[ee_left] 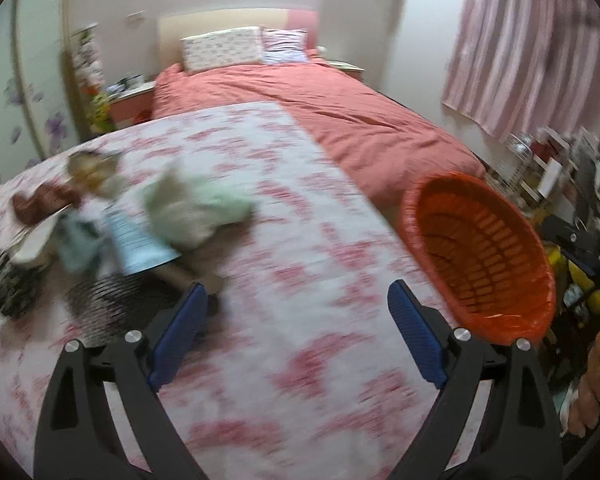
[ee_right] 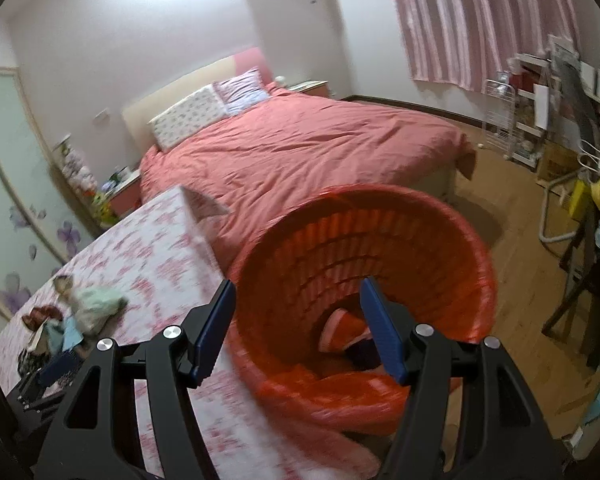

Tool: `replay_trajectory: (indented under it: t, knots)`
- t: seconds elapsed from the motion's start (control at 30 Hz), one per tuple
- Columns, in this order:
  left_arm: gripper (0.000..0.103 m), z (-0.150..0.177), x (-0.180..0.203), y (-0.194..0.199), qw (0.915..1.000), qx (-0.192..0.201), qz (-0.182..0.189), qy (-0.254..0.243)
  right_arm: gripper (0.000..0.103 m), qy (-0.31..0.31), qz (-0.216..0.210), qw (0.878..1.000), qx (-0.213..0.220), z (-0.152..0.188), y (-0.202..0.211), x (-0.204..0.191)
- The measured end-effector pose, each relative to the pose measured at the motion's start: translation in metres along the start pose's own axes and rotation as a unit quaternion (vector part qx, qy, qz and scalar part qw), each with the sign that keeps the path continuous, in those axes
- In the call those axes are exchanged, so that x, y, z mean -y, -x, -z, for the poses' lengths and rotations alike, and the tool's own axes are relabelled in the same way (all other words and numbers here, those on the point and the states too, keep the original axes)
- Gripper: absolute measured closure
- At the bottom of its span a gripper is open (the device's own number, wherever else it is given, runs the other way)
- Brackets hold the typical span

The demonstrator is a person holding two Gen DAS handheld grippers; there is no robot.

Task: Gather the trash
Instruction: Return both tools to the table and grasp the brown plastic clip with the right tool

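Hovering wide-jawed and empty, the left gripper [ee_left: 296, 334] faces crumpled wrappers [ee_left: 196, 212] farther along the table [ee_left: 300, 400]: light, soft, best pinched at a raised fold. Right gripper [ee_right: 298, 330] gapes, empty, over the orange bin [ee_right: 440, 232].

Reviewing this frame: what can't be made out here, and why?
- Trash pile, left wrist view: motion blur; single items unreadable.
- Same pile, right wrist view: small, partly behind the tool's arm.
- Orange basket contents: a pinkish item, partly hidden by the right tool.
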State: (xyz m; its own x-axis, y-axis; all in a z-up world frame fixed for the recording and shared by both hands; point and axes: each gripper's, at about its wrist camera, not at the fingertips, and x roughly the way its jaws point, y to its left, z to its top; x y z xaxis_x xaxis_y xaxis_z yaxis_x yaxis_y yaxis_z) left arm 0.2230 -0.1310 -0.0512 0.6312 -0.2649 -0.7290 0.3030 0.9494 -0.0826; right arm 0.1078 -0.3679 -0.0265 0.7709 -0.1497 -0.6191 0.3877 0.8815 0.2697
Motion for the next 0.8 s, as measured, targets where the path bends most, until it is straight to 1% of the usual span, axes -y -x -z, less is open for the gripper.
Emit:
replay_trajectory:
  t: [0.27,0.47,0.67,0.8]
  knots:
    - [0.013,0.019,-0.079,0.021,0.9968,0.007,-0.056,0.057,0.039,0.064,-0.039,0.997,-0.034,0.024,-0.006,-0.061]
    - [0.013,0.030,-0.124,0.030,0.9926,0.006,-0.076,0.094,0.039,0.118,-0.077,0.988,-0.066,0.043,-0.018,-0.110]
    - [0.013,0.036,-0.151,0.040,0.9900,0.015,-0.091,0.106,0.039,0.157,-0.120,0.975,-0.101,0.059,-0.039,-0.161]
    - [0.013,0.039,-0.160,0.043,0.9893,0.018,-0.096,0.109,0.039,0.171,-0.143,0.967,-0.126,0.065,-0.055,-0.182]
